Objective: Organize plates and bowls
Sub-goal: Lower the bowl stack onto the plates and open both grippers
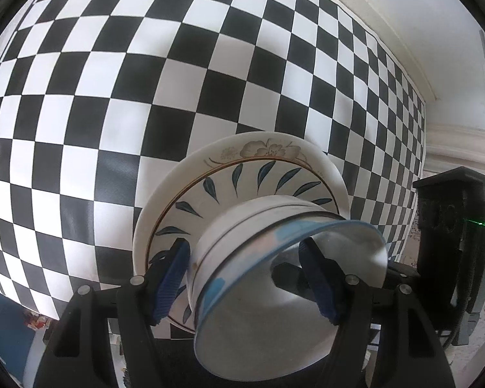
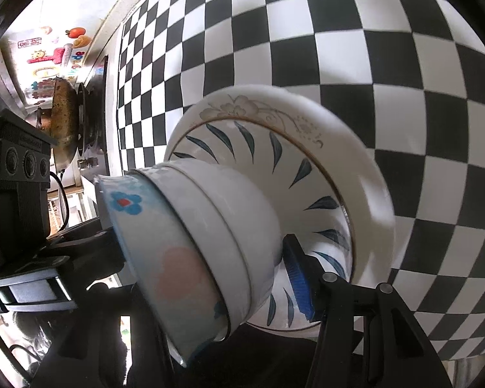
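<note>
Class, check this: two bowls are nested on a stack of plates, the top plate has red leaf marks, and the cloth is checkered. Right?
Not quite: the leaf marks on the top plate are dark blue, not red, as the right wrist view shows. The nested bowls and checkered cloth are as stated.

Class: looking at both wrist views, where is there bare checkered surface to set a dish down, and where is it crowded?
Bare checkered surface lies beyond and left of the plate stack. Crowded: nested bowls fill both grippers' fingers.
</note>
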Motion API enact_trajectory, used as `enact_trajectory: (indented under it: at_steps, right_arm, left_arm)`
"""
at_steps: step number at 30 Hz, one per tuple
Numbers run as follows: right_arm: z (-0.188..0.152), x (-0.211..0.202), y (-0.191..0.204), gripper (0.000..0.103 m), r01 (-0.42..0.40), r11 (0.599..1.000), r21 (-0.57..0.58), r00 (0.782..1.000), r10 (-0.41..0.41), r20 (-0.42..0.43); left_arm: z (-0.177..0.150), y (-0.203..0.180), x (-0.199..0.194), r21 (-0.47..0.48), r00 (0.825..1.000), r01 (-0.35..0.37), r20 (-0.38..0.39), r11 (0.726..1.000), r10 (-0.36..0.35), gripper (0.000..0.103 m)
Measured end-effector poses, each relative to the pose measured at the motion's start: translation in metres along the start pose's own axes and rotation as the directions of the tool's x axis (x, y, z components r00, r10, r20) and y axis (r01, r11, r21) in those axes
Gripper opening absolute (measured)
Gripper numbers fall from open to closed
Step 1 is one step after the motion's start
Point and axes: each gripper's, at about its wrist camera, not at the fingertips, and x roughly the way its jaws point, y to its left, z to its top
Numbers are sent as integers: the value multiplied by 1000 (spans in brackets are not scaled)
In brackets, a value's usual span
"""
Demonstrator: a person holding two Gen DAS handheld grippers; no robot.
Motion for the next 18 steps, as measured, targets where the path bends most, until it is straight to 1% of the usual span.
enact_trajectory:
  at_steps: [6, 10, 12, 14, 18]
  right_arm:
    - [-1, -11, 2, 55, 45, 999, -18, 999, -45, 23]
    - [-6, -17, 6, 55, 79, 996, -32, 996, -78, 39]
    - [-11, -22, 11, 55, 112, 992, -54, 993, -109, 55]
    - [-15, -28, 17, 55, 140, 988, -71, 988, -135, 73]
    - [-25, -44, 32, 55, 193, 975, -107, 977, -180, 117]
  left_arm:
    - [0, -1, -6, 1, 999, -21, 32, 1000, 21, 67]
    - [-4, -2, -15, 4, 997, -52, 63, 999, 52, 67]
    - [-7, -3, -22, 8, 994, -69, 85, 998, 68, 67]
    - [-10, -3, -29, 7, 991, -84, 107, 996, 83, 67]
    - [-20, -6, -47, 18, 975, -138, 179, 990, 132, 67]
